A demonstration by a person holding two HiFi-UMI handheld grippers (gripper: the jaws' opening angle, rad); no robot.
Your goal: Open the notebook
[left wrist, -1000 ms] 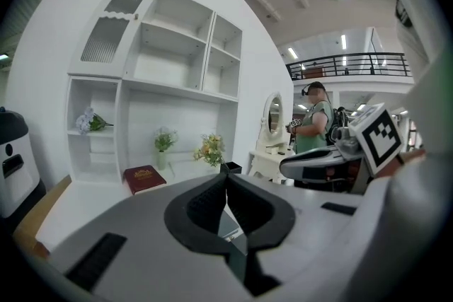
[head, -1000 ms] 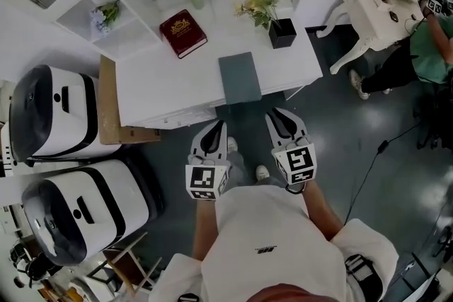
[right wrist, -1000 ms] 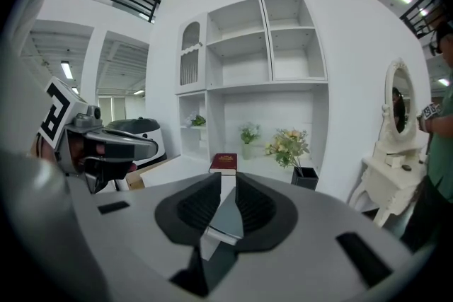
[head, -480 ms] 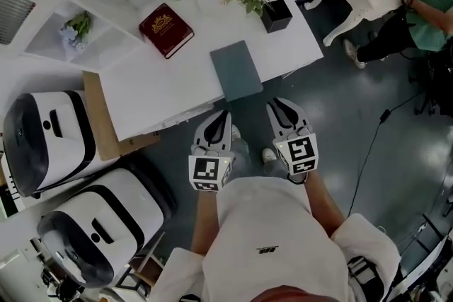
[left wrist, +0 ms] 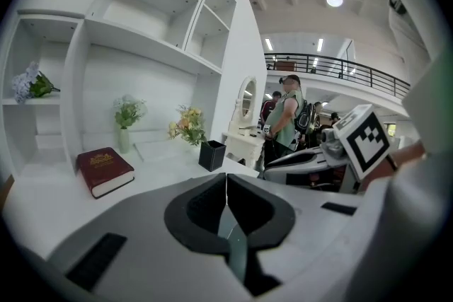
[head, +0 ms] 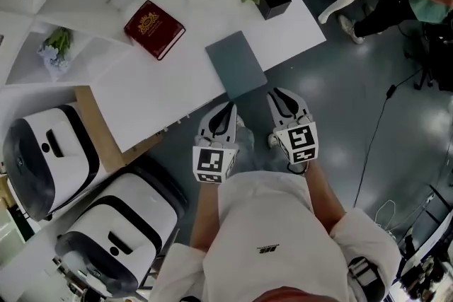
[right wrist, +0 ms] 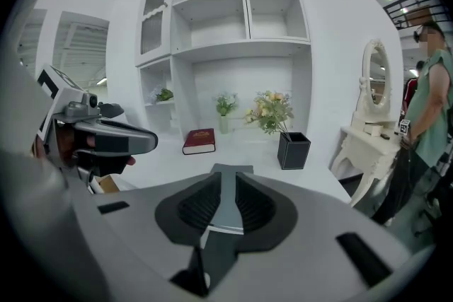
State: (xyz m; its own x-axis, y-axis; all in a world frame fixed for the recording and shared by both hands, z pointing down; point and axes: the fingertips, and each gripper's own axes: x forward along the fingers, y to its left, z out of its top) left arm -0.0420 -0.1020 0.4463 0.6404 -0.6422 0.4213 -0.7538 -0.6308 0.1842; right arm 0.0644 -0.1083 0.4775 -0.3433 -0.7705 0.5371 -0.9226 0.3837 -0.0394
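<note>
Closed grey notebook (head: 237, 64) lying flat on the white worktop (head: 163, 88), its near end at the worktop's front edge, directly ahead of the person. The cover is down and no page shows, so the opening itself has not begun; judged from this, the task is at the approach step. The left hand-held gripper (head: 228, 109) and the right hand-held gripper (head: 279, 95) hang side by side over the floor just short of the worktop edge, both pointing toward the notebook and neither touching it. In the left gripper view the jaws are closed together with nothing between them. In the right gripper view the jaws stand narrowly apart and empty, and the notebook is seen beyond them through the gap. What is left, by this reading: reach the notebook, catch one edge of the cover, and fold it back. A red hardback book (head: 154, 28) and a black holder of flowers (head: 272, 0) stand farther back, well apart from the notebook.
</note>
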